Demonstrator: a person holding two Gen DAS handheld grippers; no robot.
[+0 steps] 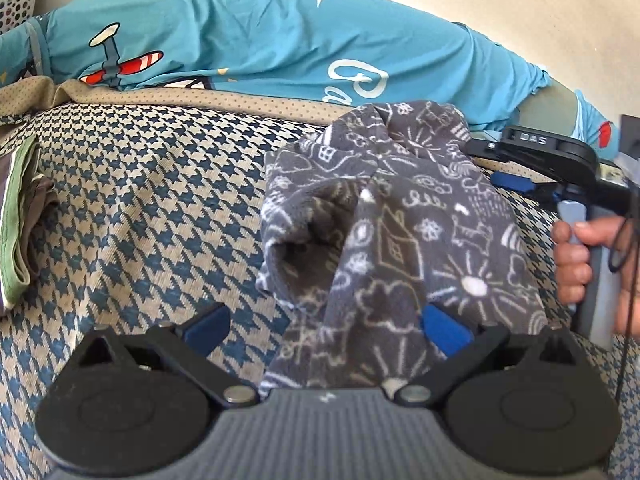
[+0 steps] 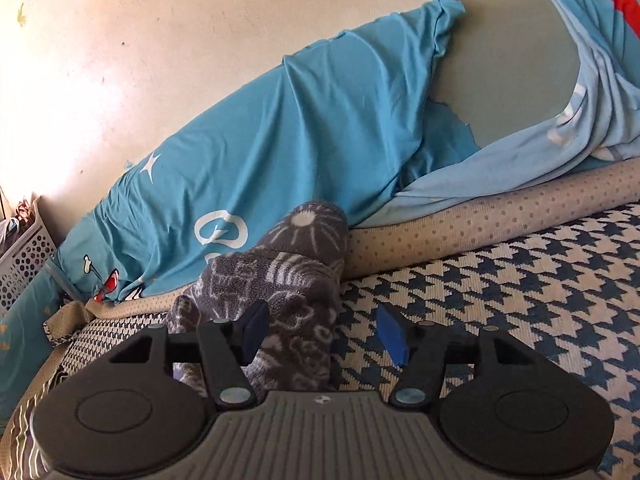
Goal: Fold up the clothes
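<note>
Grey doodle-print fleece [image 1: 400, 220]; right gripper [image 1: 516, 178] seemingly reads "DAS".

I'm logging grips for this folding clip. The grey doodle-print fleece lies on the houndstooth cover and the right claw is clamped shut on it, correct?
Not quite. The right wrist view shows the right claw open, its pads apart. The grey fleece does lie on the houndstooth cover.

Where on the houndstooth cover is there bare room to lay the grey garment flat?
Free: the blue-and-cream houndstooth cover between the grey doodle-print fleece garment and the folded green cloth at the left edge; also the stretch right of the garment. Crowded: along the back, where the turquoise airplane-print sheet is bunched.
</note>
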